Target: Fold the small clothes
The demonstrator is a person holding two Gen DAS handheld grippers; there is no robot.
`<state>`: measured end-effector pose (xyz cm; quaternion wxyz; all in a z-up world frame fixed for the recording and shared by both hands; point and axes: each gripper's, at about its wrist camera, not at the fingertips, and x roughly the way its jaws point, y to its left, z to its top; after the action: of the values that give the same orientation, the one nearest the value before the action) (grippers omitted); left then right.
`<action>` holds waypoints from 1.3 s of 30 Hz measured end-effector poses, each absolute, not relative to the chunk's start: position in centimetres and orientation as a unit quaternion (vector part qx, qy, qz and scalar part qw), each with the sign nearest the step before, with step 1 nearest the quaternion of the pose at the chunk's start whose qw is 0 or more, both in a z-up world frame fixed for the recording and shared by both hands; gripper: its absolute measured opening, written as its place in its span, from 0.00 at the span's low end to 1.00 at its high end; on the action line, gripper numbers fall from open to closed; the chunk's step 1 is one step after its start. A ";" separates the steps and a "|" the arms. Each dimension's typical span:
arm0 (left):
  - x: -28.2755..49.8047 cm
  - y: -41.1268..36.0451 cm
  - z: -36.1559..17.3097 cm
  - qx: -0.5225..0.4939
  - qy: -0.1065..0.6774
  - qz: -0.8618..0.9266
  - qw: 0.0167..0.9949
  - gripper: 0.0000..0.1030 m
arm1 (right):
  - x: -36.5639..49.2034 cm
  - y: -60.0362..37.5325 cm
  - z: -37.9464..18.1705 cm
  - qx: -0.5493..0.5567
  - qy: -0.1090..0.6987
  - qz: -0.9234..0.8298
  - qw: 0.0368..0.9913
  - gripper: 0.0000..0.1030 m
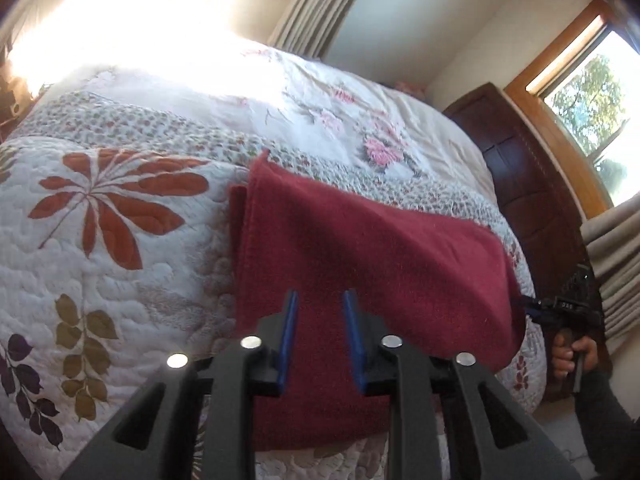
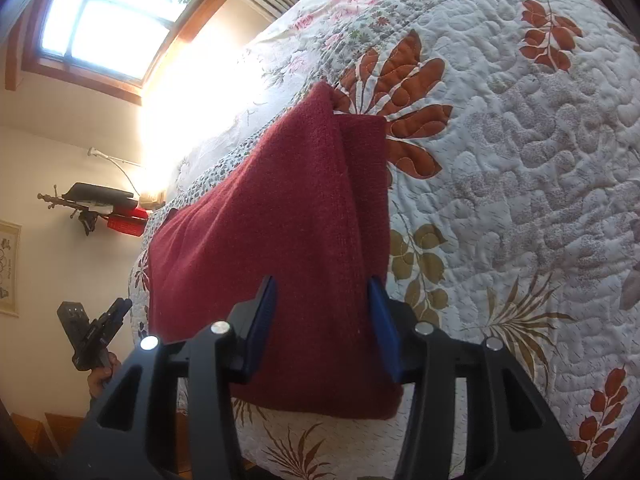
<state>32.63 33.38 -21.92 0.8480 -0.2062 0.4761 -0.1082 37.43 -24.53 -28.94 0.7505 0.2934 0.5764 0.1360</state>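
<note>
Left wrist view: no legible writing. Left gripper (image 1: 321, 304) hovers with jaws moderately apart, empty, above the folded red cloth (image 1: 360, 248) lying on the quilt (image 1: 100, 260). Right gripper (image 2: 323, 292) likewise gapes wide, gripping nothing, over the cloth's near edge.

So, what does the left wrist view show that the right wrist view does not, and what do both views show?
Only the left wrist view shows the dark wooden headboard, beige curtains, and the right claw off the red cloth's edge, held by a hand.

Only the right wrist view shows a wall shelf with dark and red items, a framed picture, and the left claw held away from the bed.

Both show the folded red cloth lying on the floral quilt, with both claws open and a sunlit window.
</note>
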 end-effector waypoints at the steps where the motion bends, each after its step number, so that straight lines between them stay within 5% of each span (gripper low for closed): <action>1: 32.2 34.1 -22.5 -0.218 0.489 -0.105 0.838 0.51 | 37.0 -24.7 -29.3 0.295 0.581 0.136 0.746 0.48; 7: 31.8 32.8 -26.8 -0.214 0.556 -0.135 0.792 0.46 | 35.3 -23.6 -31.2 0.283 0.610 0.150 0.725 0.48; 9: 31.8 32.7 -27.0 -0.210 0.565 -0.128 0.787 0.06 | 35.2 -22.7 -30.7 0.278 0.609 0.151 0.728 0.35; 11: 31.7 33.1 -27.1 -0.223 0.571 -0.127 0.780 0.05 | 35.1 -22.4 -30.1 0.276 0.607 0.153 0.730 0.13; 14: 31.1 32.6 -26.2 -0.199 0.574 -0.131 0.783 0.05 | 34.8 -22.5 -28.2 0.261 0.595 0.159 0.743 0.07; 19: 30.1 30.9 -27.0 -0.055 0.617 -0.100 0.779 0.04 | 34.5 -23.7 -28.1 0.249 0.594 0.148 0.751 0.06; 23: 30.0 32.0 -30.0 -0.085 0.632 -0.090 0.765 0.04 | 34.2 -24.0 -32.5 0.251 0.633 0.116 0.724 0.06; 27: 29.7 33.1 -28.4 -0.120 0.611 -0.096 0.776 0.06 | 34.1 -24.5 -31.0 0.260 0.613 0.112 0.738 0.08; 31: 28.4 32.6 -22.3 -0.065 0.559 -0.054 0.825 0.19 | 33.5 -24.3 -26.3 0.203 0.571 0.080 0.791 0.21; 33: 28.0 31.9 -18.4 -0.053 0.511 -0.039 0.857 0.40 | 33.3 -23.0 -23.5 0.181 0.538 0.081 0.819 0.28; 39: 34.2 25.2 -15.9 -0.180 0.404 -0.230 0.867 0.45 | 36.8 -13.9 -23.0 0.139 0.507 0.178 0.832 0.42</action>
<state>34.25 25.16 -15.90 0.8667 -0.1804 0.4040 -0.2303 36.83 -13.87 -22.98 0.8316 0.1385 0.5074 0.1782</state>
